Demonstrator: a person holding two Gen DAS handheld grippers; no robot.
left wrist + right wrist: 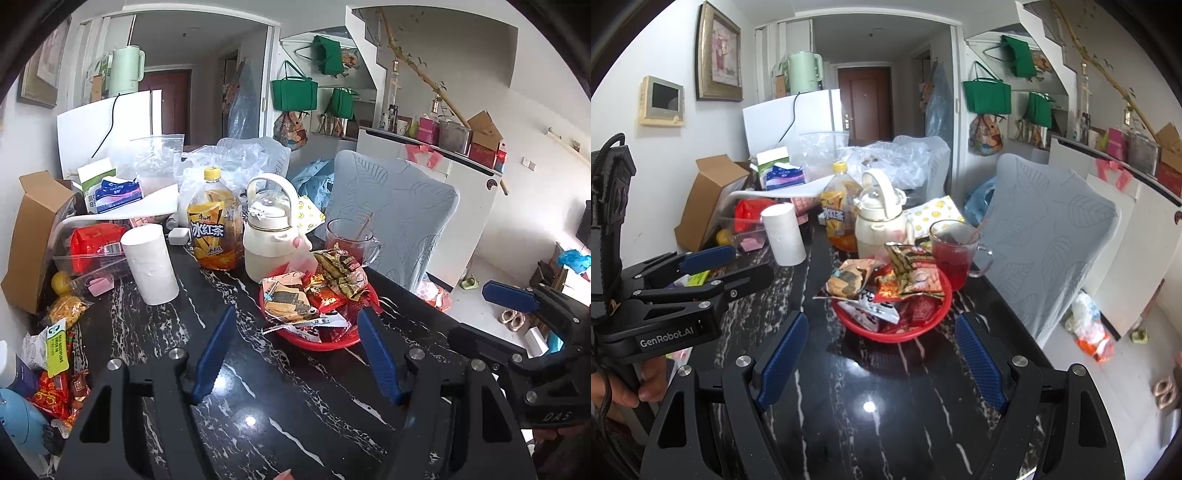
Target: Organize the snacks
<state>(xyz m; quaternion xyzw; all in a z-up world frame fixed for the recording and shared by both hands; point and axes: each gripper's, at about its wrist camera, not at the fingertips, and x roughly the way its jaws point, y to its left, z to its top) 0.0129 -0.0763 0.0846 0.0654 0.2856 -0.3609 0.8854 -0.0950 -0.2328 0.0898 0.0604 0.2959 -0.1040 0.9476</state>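
Landmark: the red basket (334, 341) on the black marbled bench (258, 398); all places are given from it.
Snacks: a pile of packets (295, 299) lies in the basket, heaped above its rim.
Wafer packet (846, 282): at the left rim of the basket, tilted, its long axis going from the rim up toward the basket's far side; its left corner hangs over the rim.
Green and red packet (341, 271): at the far side of the basket, leaning up, long axis pointing to the far right.
Loose snacks (55, 354): well left of the basket, at the bench edge.
Behind the basket: a cream kettle (271, 229), a tea bottle (214, 225) left of it, a glass mug (351, 240) with red drink at the right.
Left tool (295, 332): parted about half way, holds nothing; the near rim of the basket is between its fingertips, not touched.
Right tool (881, 336): wide apart, holds nothing; the basket is just beyond its fingertips.
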